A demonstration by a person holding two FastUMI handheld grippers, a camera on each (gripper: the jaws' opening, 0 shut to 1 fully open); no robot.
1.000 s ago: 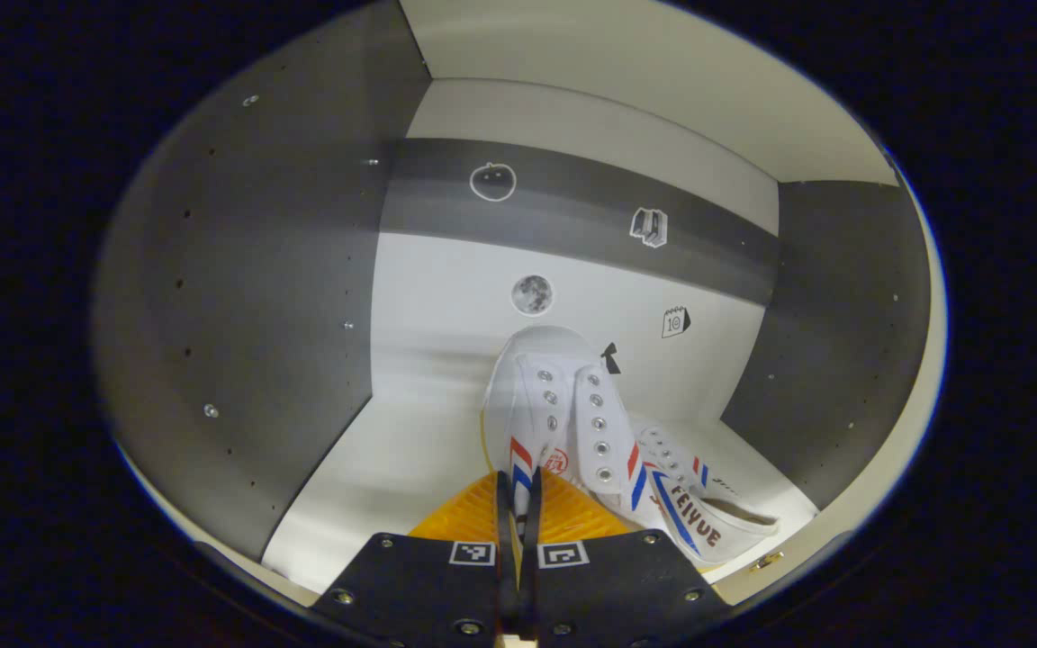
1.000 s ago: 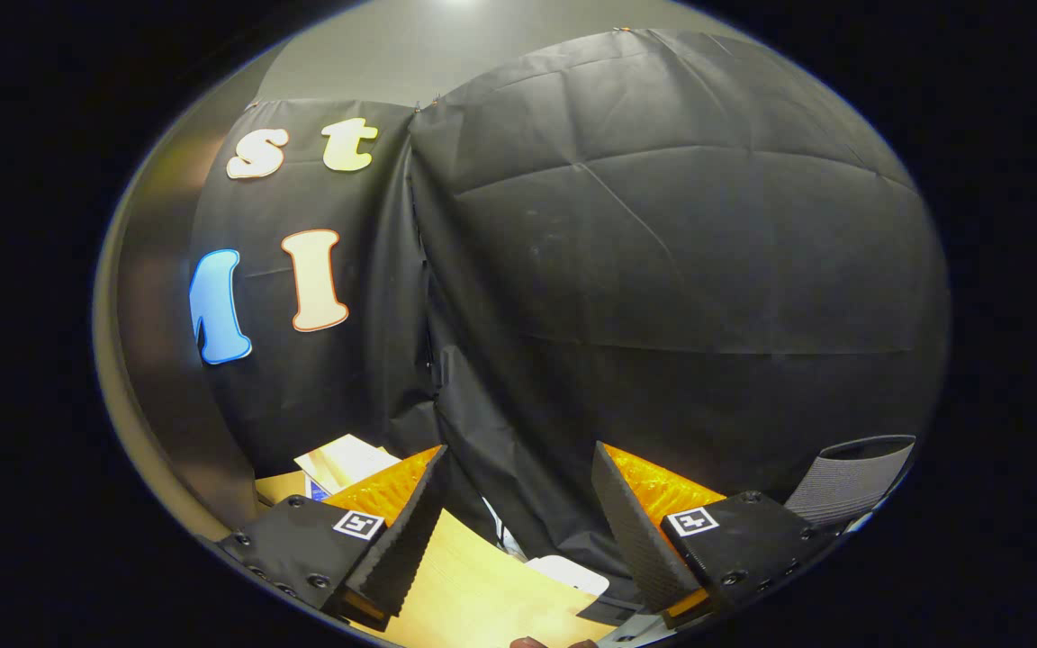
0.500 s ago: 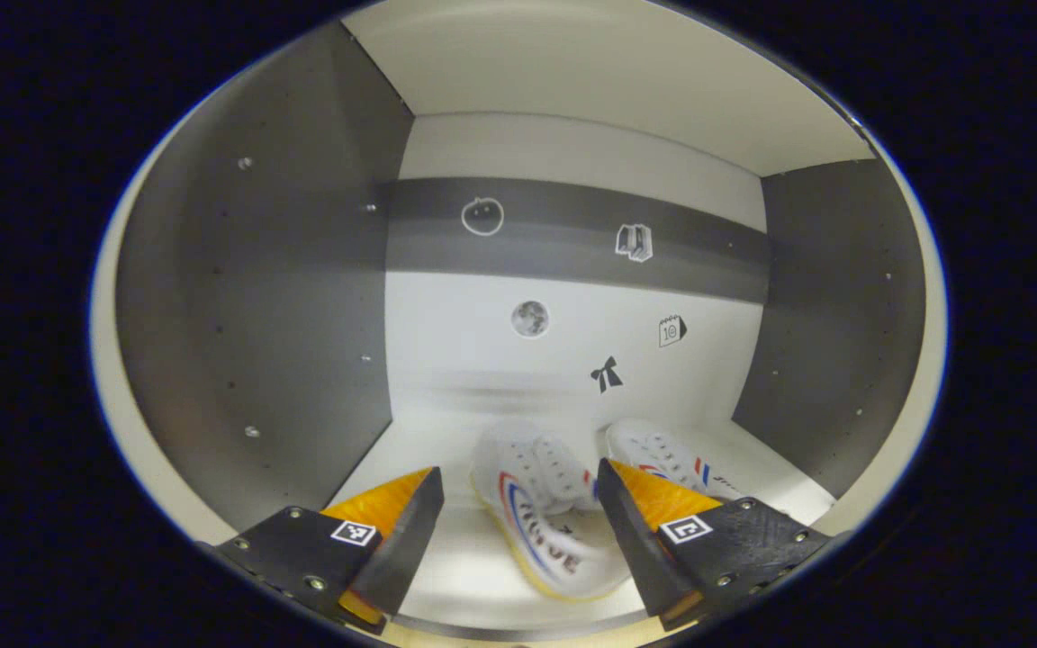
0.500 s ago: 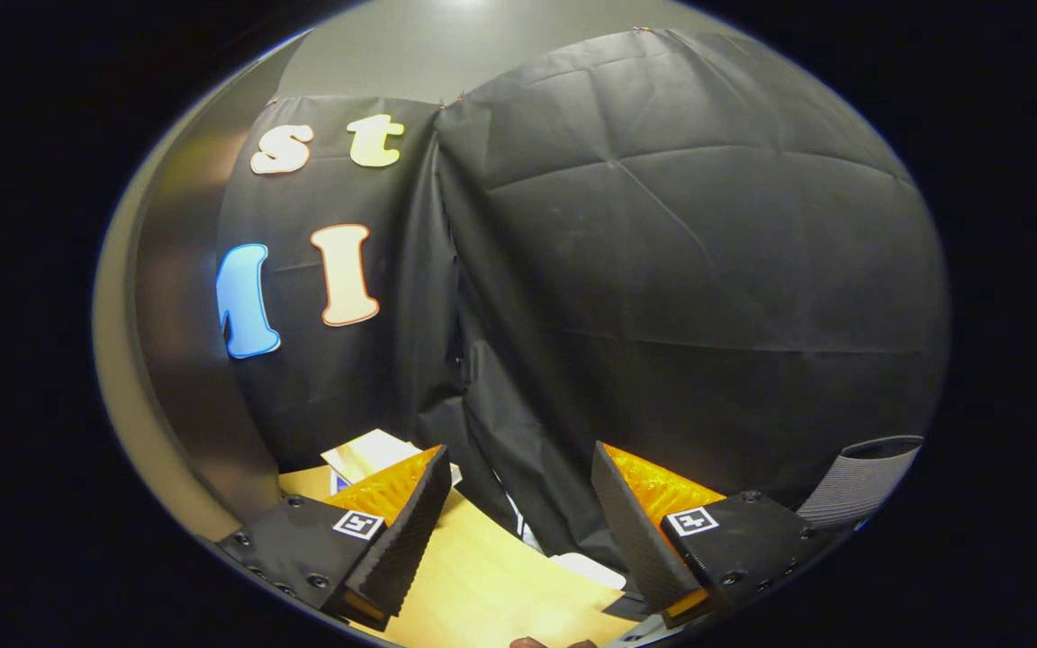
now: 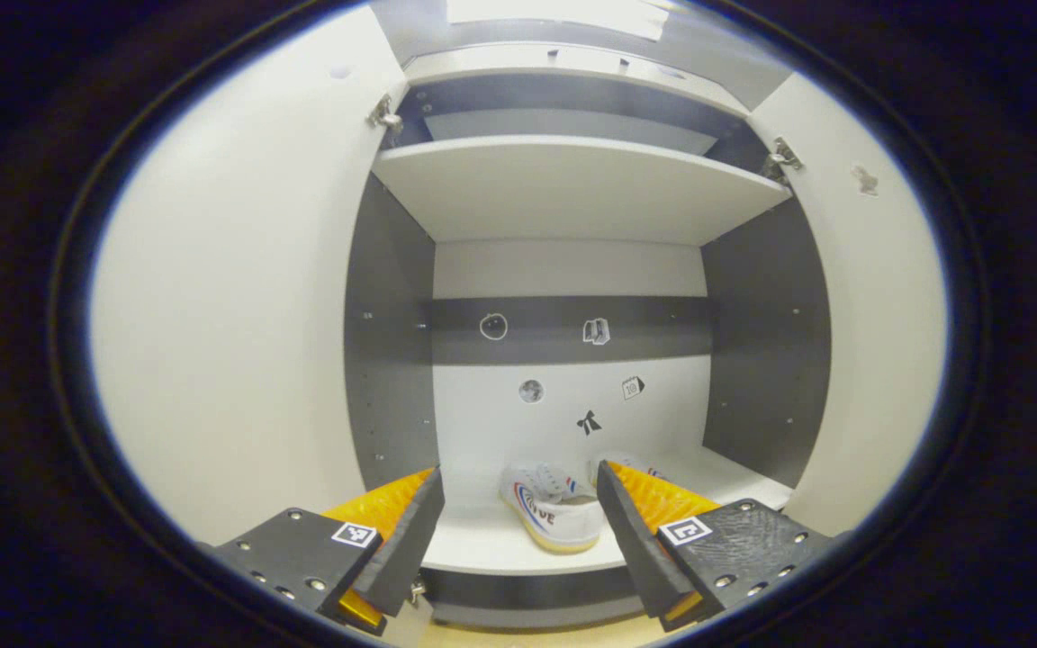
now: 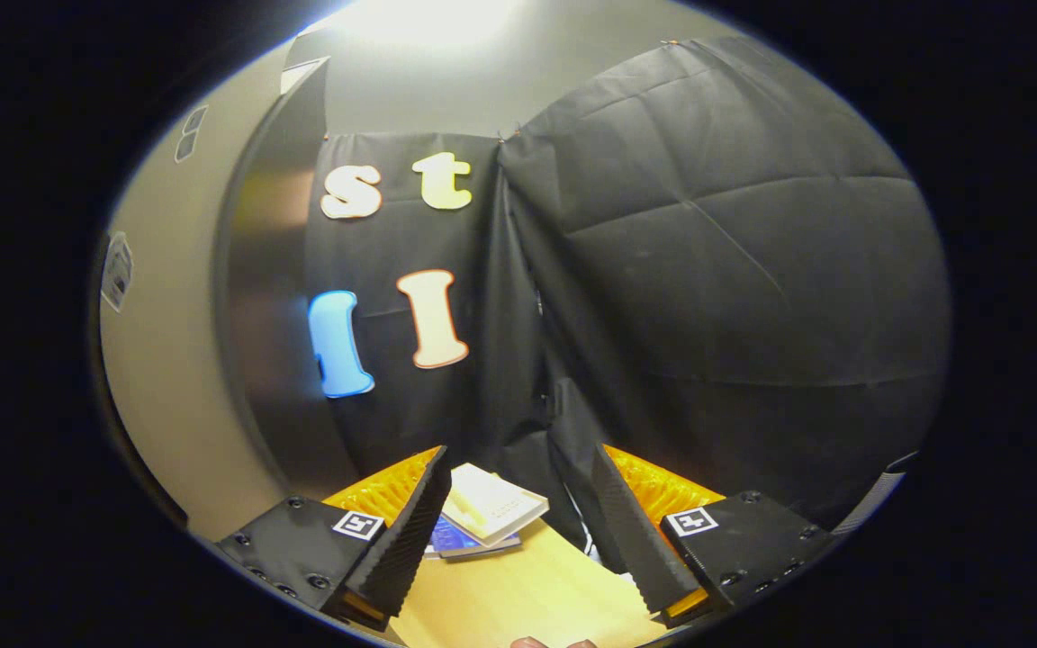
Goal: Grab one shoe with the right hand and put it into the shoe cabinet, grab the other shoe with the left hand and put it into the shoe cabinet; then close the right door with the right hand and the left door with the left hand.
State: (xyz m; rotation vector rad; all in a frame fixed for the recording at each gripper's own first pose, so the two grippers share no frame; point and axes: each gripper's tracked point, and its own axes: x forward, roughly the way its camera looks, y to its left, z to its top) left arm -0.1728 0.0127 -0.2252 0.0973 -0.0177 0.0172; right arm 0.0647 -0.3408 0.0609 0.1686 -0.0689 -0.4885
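Left gripper view looks straight into the shoe cabinet (image 5: 572,180), whose two white doors stand swung wide, the left door (image 5: 230,297) and the right door (image 5: 870,297) framing the grey-walled opening. The left gripper (image 5: 518,531) sits low in front of the cabinet with its fingers (image 5: 410,531) spread far apart; nothing lies between them and they touch nothing. On the bottom shelf, seen through the gap between the fingers, a white shoe (image 5: 550,508) with red and blue stripes and a yellowish sole lies with its side lettering facing out. Just beside it, the second shoe (image 5: 631,465) is mostly hidden behind the gripper's finger, so only a sliver of white with a stripe can be made out. Small stickers (image 5: 532,391) dot the cabinet's back panel above the shoes. In the right gripper view, the right gripper (image 6: 518,531) is likewise wide open and empty, its fingers (image 6: 406,540) held over a pale wooden tabletop (image 6: 518,594). A small stack of books or boxes (image 6: 487,513) rests on that table beyond the fingertips, apart from them, with the booth's black cloth behind.
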